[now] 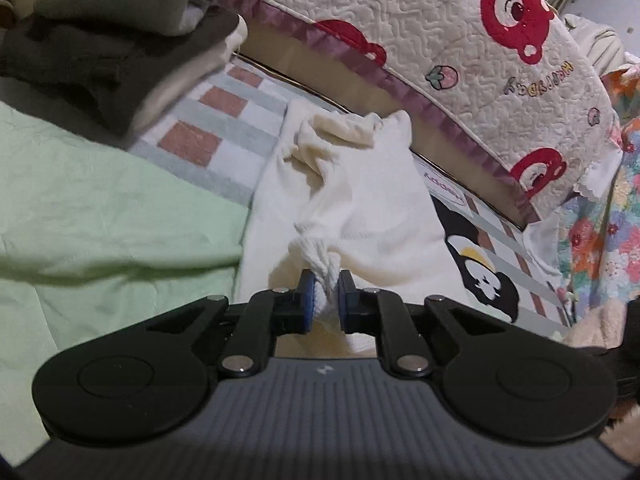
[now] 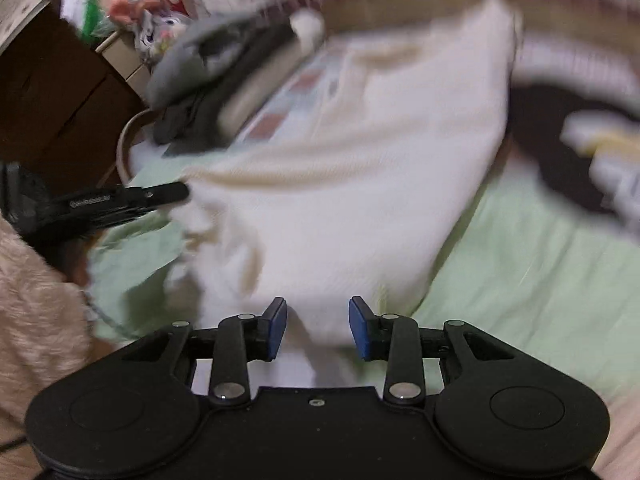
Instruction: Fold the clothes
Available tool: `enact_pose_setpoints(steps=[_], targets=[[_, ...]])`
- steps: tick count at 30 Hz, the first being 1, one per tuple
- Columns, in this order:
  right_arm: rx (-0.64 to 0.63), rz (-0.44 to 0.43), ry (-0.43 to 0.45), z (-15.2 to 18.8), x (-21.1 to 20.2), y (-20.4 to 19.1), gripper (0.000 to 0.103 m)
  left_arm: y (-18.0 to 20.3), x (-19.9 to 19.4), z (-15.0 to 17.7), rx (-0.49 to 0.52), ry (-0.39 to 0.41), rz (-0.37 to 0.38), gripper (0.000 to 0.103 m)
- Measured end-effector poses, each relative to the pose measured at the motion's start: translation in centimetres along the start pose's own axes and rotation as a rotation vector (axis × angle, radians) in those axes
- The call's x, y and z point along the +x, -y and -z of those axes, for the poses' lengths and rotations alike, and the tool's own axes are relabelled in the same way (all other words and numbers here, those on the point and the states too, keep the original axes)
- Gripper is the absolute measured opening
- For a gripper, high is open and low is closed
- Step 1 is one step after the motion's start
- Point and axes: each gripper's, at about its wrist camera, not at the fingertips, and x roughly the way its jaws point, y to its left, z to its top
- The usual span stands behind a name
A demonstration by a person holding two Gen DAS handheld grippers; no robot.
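Two grippers work a cream knit garment (image 1: 360, 208) spread across a bed. The left gripper (image 1: 325, 300) has its blue pads closed tight on a twisted ribbed edge of the knit, bunched between them at the near end of the cloth. From that pinch the garment runs away toward 12 o'clock, rumpled at its far end, lying partly on a pale green sheet (image 1: 100, 208) and partly on a checked blanket (image 1: 208, 132).

In the right wrist view the right gripper (image 2: 318, 328) stands with its jaws parted wide; white cloth shows in the gap, but the pads do not touch it, so it holds nothing. That view is heavily blurred. The left gripper appears there at 9 o'clock, at the garment's edge.

A stack of grey folded clothes (image 1: 120, 32) sits at 10 o'clock, beside a quilted bear-print cover (image 1: 440, 40) that rises along the far side.

Judged from this, a fold of the cream garment is in hand, with one edge gripped and the other side free. The next move likely calls for the right gripper to close on the cloth before it, so both ends travel together and the knit lies flat rather than twisting.
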Motion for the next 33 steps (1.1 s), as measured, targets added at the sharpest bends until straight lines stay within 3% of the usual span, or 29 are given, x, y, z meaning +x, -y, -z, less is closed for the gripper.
enact_pose_setpoints(steps=[3, 5, 9, 12, 14, 18, 20, 22, 24, 27, 28, 29, 33], targets=[[-0.057, 0.027, 0.013, -0.1, -0.3, -0.4, 0.037, 0.0, 1.2, -0.3, -0.021, -0.003, 0.008, 0.012], [-0.059, -0.054, 0.045, -0.3, -1.3, -0.5, 0.033, 0.4, 2.1, -0.5, -0.008, -0.011, 0.011, 0.012], [-0.028, -0.314, 0.045, -1.5, -1.1, -1.7, 0.029, 0.9, 3.6, -1.2, 0.002, -0.028, 0.024, 0.012], [-0.129, -0.363, 0.026, -2.4, 0.7, -4.2, 0.028, 1.4, 4.1, -1.8, -0.008, -0.023, 0.037, 0.012], [-0.221, -0.319, -0.009, -2.7, 2.3, -5.6, 0.028, 1.6, 4.0, -2.2, -0.02, -0.016, 0.054, 0.012], [-0.321, -0.132, -0.041, -2.2, 4.6, -6.1, 0.037, 1.5, 3.2, -2.5, -0.029, -0.005, 0.073, 0.012], [-0.286, -0.126, -0.052, -1.9, 4.7, -5.1, 0.04, 1.2, 2.8, -2.4, -0.04, -0.005, 0.08, 0.012], [-0.248, -0.18, -0.071, -1.9, 4.5, -4.3, 0.04, 0.7, 2.7, -2.1, -0.07, -0.003, 0.088, 0.012], [-0.202, -0.266, -0.098, -1.9, 4.2, -3.7, 0.008, 0.2, 2.8, -1.8, -0.091, -0.002, 0.073, 0.012], [-0.086, -0.473, -0.164, -1.8, 4.0, -2.8, 0.004, -0.4, 3.0, -1.3, -0.125, -0.004, 0.052, 0.018], [-0.058, -0.51, -0.178, -1.7, 3.9, -2.5, 0.004, -0.6, 3.0, -1.1, -0.137, -0.007, 0.052, 0.03], [-0.039, -0.517, -0.184, -1.6, 3.9, -2.2, 0.004, -0.8, 2.9, -0.9, -0.147, -0.01, 0.054, 0.044], [0.038, -0.546, -0.21, -1.2, 3.8, -1.0, 0.004, -0.8, 2.3, 0.4, -0.121, -0.054, 0.033, 0.054]])
